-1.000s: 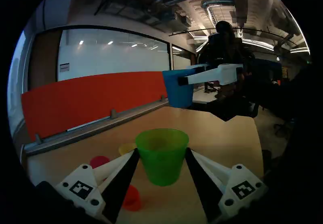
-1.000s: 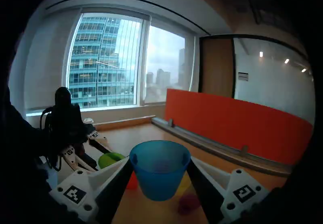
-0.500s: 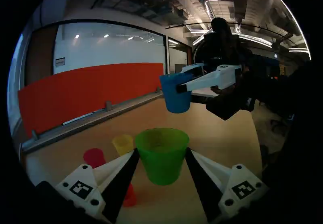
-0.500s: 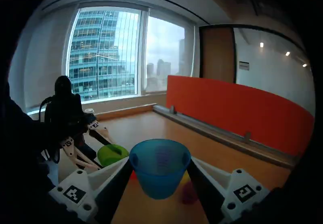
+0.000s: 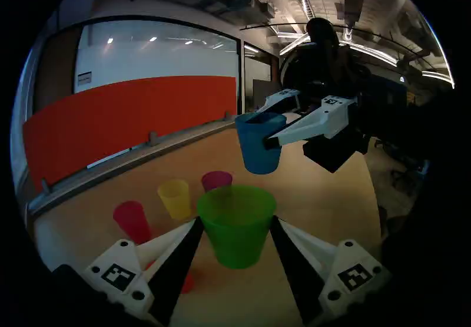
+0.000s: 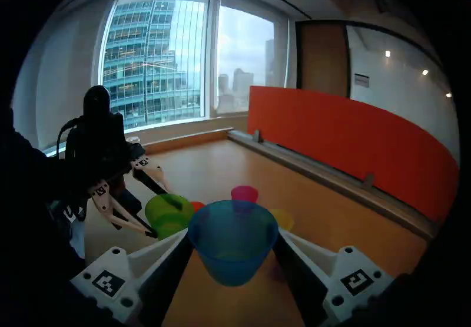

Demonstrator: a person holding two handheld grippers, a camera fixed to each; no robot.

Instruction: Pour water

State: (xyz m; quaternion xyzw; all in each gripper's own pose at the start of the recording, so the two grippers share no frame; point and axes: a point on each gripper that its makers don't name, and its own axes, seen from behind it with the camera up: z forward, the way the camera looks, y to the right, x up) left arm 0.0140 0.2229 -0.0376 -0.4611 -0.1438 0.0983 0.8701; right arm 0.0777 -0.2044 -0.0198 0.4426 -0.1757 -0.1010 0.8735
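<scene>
The blue cup (image 6: 232, 244) sits upright between the two fingers of the right gripper (image 6: 233, 235), which pinch it on both sides just under the rim; whether it holds any water I cannot tell. In the left gripper view the same blue cup (image 5: 259, 141) hangs in the air, clear of the table (image 5: 329, 191), higher than the green cup (image 5: 236, 224) and a little beyond it, tipped only slightly. The green cup is clamped in the same way, the left gripper (image 5: 235, 220) pressing a finger on each side of it, and it stands upright with its mouth open to the top. In the right gripper view the green cup shows to the left of the blue one and farther off, with the white fingers of the left gripper on either side of it. Three smaller cups stand on the table near each other: a pink cup (image 5: 216, 180) just behind the green cup's rim, a yellow cup (image 5: 175, 197) to its left, and a red cup (image 5: 132, 221) farther left again. An orange panel (image 5: 118, 115) runs along the far edge of the table. Behind each gripper the person (image 6: 97, 132) holding it shows as a dark shape. A big window (image 6: 159, 62) lets in daylight behind the left gripper.
</scene>
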